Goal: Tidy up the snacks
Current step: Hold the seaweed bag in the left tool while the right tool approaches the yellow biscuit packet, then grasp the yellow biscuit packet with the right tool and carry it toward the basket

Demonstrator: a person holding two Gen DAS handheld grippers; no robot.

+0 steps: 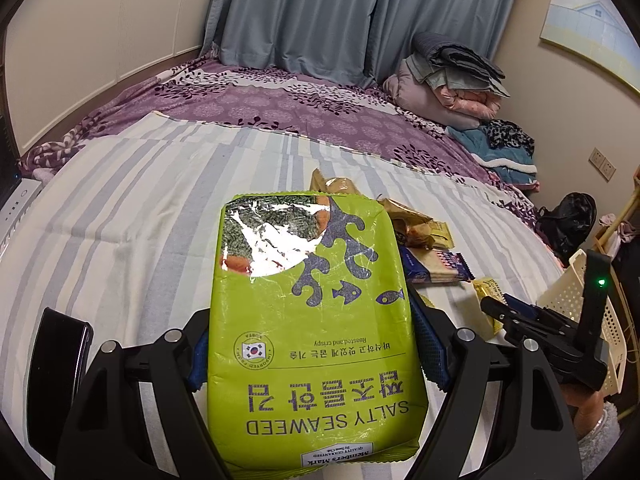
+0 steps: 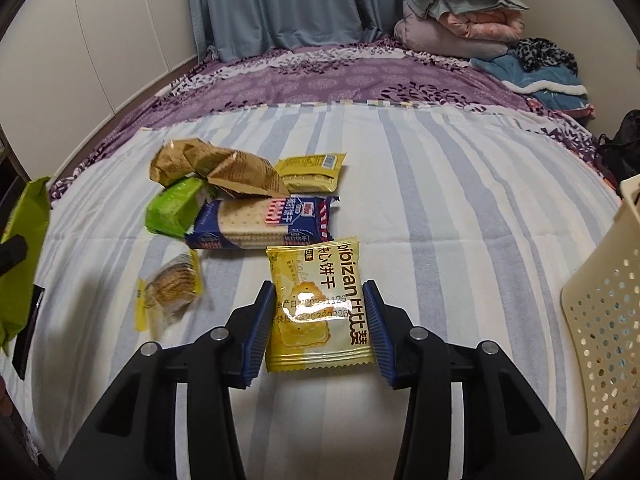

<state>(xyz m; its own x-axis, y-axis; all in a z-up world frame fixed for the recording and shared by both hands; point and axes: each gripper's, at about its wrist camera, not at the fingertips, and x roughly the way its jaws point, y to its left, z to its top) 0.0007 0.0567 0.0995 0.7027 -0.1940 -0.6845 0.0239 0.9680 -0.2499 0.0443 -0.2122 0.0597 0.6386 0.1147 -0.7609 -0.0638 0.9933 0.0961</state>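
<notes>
My left gripper (image 1: pixel 310 354) is shut on a large green salty seaweed bag (image 1: pixel 312 320) and holds it above the striped bed; the bag's edge also shows in the right wrist view (image 2: pixel 24 256). My right gripper (image 2: pixel 320 320) is closed on a yellow cracker packet (image 2: pixel 318 304), its blue pads touching both sides of it. Beyond it lie a blue cracker pack (image 2: pixel 260 224), a small green packet (image 2: pixel 176 208), crumpled gold wrappers (image 2: pixel 216 172), a yellow packet (image 2: pixel 310 172) and a clear cookie packet (image 2: pixel 170 292).
A cream perforated basket (image 2: pixel 604 320) stands at the right edge of the bed; it also shows in the left wrist view (image 1: pixel 580 300). Folded blankets (image 2: pixel 460 12) and clothes (image 2: pixel 540 68) lie at the far right. A dark phone (image 2: pixel 28 332) lies at the left.
</notes>
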